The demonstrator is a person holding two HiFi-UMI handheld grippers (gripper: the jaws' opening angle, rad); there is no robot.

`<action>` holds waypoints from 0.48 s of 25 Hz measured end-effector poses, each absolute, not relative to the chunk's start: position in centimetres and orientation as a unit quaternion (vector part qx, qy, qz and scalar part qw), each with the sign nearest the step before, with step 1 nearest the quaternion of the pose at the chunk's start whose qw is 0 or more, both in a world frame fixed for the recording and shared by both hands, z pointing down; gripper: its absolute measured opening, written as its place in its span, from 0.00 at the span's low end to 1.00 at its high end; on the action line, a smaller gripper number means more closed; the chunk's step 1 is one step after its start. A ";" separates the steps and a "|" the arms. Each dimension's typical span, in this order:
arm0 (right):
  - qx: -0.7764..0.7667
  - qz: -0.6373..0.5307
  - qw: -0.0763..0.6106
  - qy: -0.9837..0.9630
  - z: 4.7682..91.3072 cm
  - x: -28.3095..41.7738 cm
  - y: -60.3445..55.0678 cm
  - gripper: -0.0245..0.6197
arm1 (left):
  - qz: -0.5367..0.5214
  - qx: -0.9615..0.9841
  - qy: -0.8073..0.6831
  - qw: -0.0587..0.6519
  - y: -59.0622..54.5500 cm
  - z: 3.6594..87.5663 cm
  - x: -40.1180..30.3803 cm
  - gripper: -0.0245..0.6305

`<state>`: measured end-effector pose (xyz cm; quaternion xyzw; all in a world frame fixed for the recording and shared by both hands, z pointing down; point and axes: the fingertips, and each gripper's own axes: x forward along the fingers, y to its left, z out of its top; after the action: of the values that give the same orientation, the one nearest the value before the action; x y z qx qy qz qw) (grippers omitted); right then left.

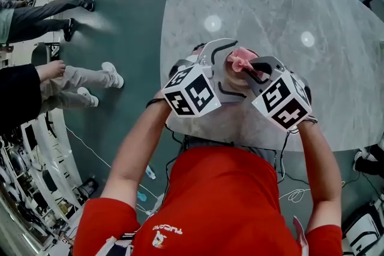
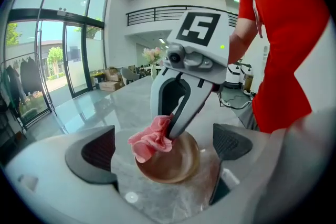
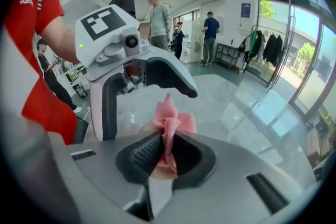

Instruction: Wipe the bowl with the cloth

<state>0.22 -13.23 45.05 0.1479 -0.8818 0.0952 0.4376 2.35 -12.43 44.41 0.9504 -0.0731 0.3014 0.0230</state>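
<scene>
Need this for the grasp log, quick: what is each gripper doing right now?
Left gripper: open, fingers on either side of the bowl.
Right gripper: shut on the pink cloth.

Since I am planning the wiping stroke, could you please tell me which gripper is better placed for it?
Right. The right gripper is shut on the pink cloth over the bowl. The left gripper is open, its jaws straddling the bowl, so it likely suits steadying.
</scene>
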 end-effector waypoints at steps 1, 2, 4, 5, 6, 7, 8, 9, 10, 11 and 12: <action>0.159 0.095 0.421 -0.888 44.4 0.3 -13.3 0.10 | 0.292 0.953 -0.082 0.021 -12.5 43.7 2.2 0.93; 0.171 0.094 0.403 -0.894 43.7 0.4 -13.3 0.10 | 0.282 0.955 -0.091 0.019 -12.6 42.9 2.1 0.92; 0.196 0.091 0.367 -0.905 42.1 0.6 -13.4 0.10 | 0.260 0.959 -0.110 0.019 -12.7 41.2 1.6 0.92; 0.209 0.090 0.348 -0.909 41.2 0.7 -13.5 0.10 | 0.248 0.961 -0.120 0.020 -12.8 40.4 1.4 0.92; 0.223 0.088 0.327 -0.914 40.3 0.9 -13.5 0.10 | 0.237 0.963 -0.130 0.021 -12.8 39.6 1.2 0.91; 0.236 0.087 0.304 -0.919 39.3 1.1 -13.6 0.10 | 0.227 0.964 -0.140 0.020 -12.8 38.8 1.0 0.89; 0.249 0.086 0.281 -0.923 38.4 1.4 -13.7 0.10 | 0.217 0.964 -0.150 0.017 -12.9 38.0 0.8 0.86; 0.261 0.085 0.257 -0.927 37.5 1.7 -13.8 0.10 | 0.207 0.965 -0.159 0.011 -12.9 37.2 0.8 0.84; 0.271 0.083 0.233 -0.930 36.6 2.0 -13.8 0.10 | 0.197 0.966 -0.168 0.005 -12.9 36.4 0.9 0.81; 0.280 0.081 0.210 -0.933 35.7 2.3 -13.8 0.10 | 0.188 0.966 -0.176 0.000 -12.9 35.7 0.9 0.78; 0.288 0.080 0.188 -0.936 34.8 2.6 -13.7 0.10 | 0.180 0.966 -0.185 -0.004 -12.8 35.1 0.9 0.75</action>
<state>2.63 -13.74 34.81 0.2879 -0.9356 0.0798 0.1882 0.92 -12.81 35.15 0.9661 -0.1852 0.1800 -0.0041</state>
